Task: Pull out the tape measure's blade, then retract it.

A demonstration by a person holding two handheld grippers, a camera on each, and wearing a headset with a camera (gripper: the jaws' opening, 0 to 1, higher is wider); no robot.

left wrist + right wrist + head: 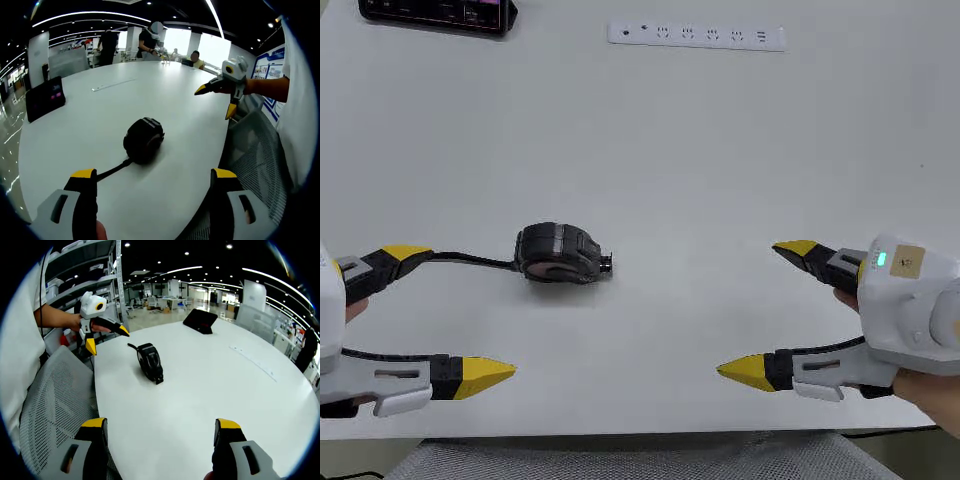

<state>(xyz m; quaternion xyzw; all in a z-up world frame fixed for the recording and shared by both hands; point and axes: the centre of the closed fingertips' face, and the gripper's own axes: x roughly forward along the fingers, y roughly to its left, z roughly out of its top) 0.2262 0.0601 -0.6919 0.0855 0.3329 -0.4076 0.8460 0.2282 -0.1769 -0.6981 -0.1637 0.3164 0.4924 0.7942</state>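
A black tape measure (558, 254) lies on its side on the white table (650, 150), its blade tip facing right and a black strap trailing left. My left gripper (455, 310) stands open to the left of it, the strap running toward its upper finger. From the left gripper view the tape measure (144, 139) sits ahead between the yellow-tipped fingers (84, 176), apart from them. My right gripper (767, 310) is open at the right, well clear of the tape measure (150, 361). Nothing is held.
A white power strip (696, 36) lies at the far edge and a black device (438, 14) at the far left corner. A grey mesh chair (620, 460) sits below the near table edge. People stand in the background (150, 37).
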